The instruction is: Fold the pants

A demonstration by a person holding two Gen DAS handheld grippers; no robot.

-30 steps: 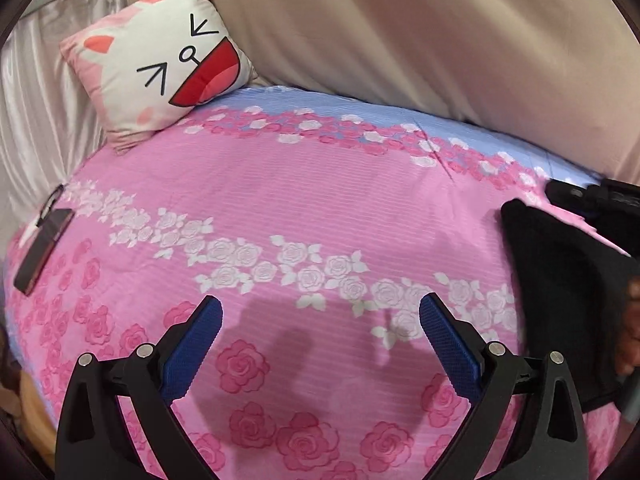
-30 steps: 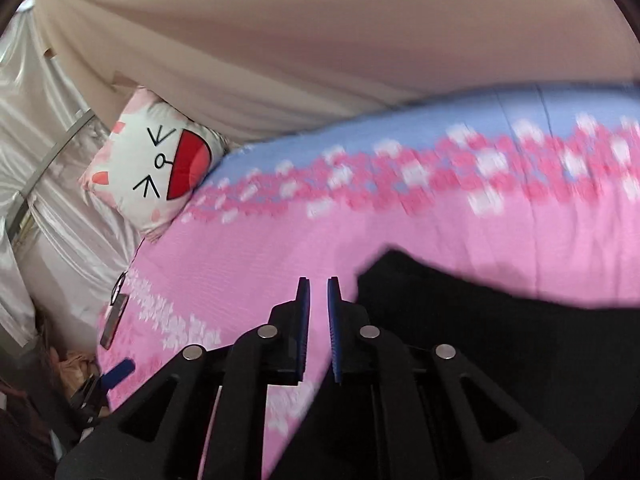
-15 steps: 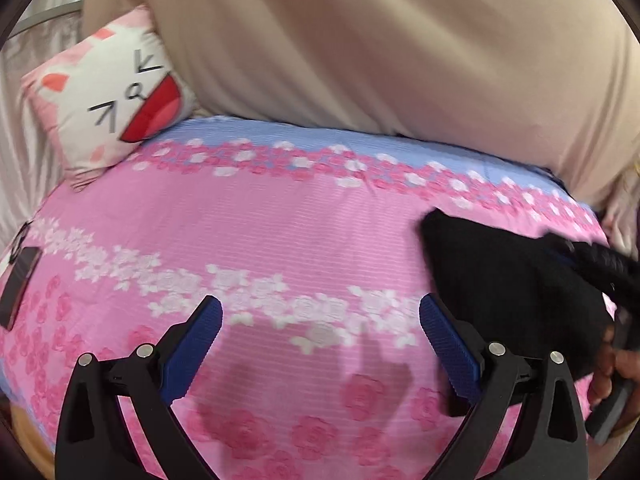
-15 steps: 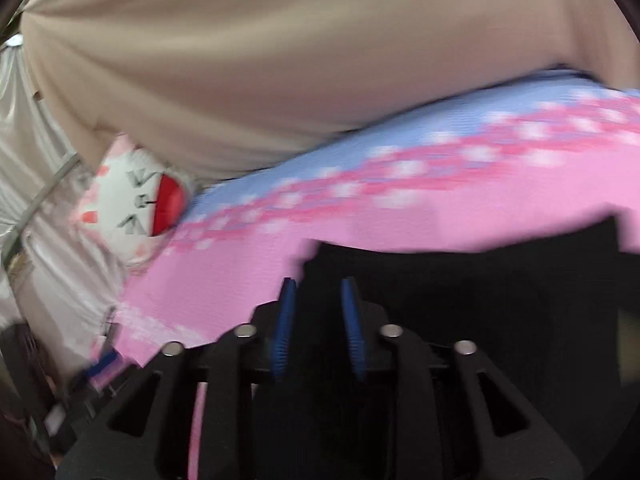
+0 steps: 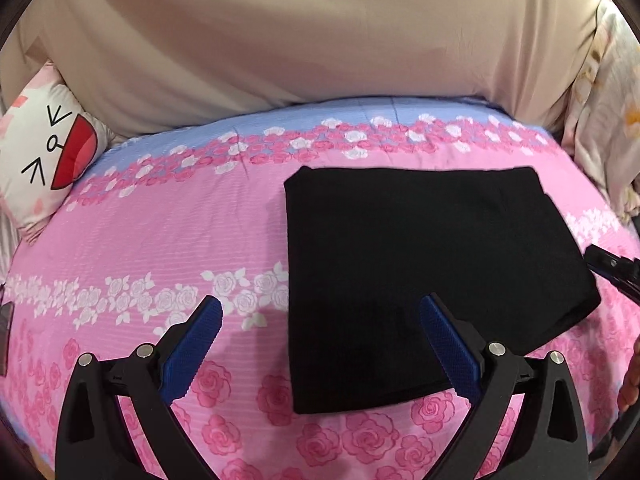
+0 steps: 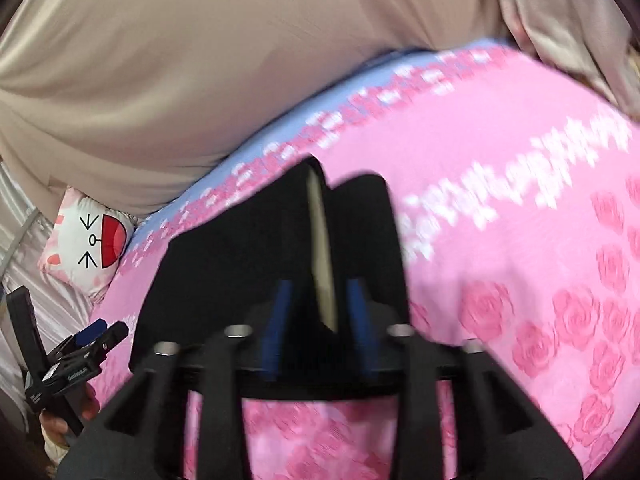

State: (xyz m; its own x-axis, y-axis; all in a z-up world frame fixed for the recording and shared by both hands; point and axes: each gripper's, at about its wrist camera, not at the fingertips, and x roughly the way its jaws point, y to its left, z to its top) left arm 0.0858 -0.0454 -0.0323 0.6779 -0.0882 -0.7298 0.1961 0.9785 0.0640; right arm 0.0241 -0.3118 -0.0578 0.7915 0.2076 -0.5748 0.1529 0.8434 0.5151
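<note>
Even, soft lighting; right wrist view motion-blurred, both fisheye-warped with dark corners.

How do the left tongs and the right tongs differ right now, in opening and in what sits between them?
Opening: the left tongs stand wide open; the right tongs are only partly open, their jaws having just been opening.
Contents: nothing sits between the left tongs; a raised fold of the black pants shows between the right tongs.
Shared: both have black frames and blue pads, and both point at the pants on the pink bedspread.
</note>
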